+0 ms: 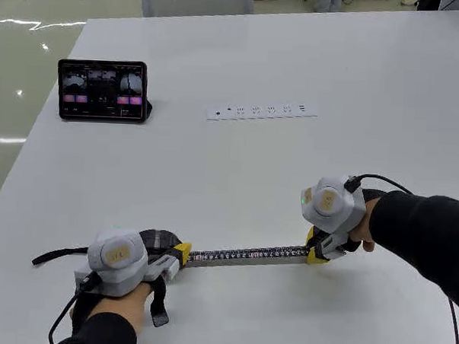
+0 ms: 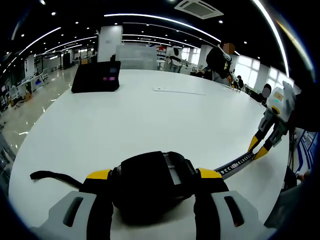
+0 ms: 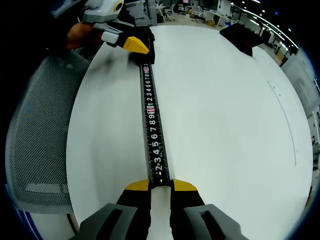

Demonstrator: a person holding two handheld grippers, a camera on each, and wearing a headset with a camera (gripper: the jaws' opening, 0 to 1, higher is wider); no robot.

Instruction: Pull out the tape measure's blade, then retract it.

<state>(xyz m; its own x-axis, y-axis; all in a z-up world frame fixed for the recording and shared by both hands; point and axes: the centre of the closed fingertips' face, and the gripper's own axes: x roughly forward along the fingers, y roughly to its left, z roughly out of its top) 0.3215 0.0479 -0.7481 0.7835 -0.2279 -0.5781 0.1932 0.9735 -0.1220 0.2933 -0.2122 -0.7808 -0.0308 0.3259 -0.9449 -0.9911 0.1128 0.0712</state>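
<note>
Tape measure (image 1: 159,240) blade (image 1: 249,255) out across table (image 1: 214,171)

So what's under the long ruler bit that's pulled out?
Just the white table. The blade stretches over it from the black case to the right gripper. Its tip is hidden between that gripper's jaws.

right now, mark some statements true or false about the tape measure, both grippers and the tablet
1. The left gripper is shut on the tape measure case. True.
2. The blade is fully retracted. False: it stretches from the case to the right gripper.
3. The right gripper pinches the blade's end. True.
4. The tablet lies flat, screen dark. False: it stands propped, screen lit.
</note>
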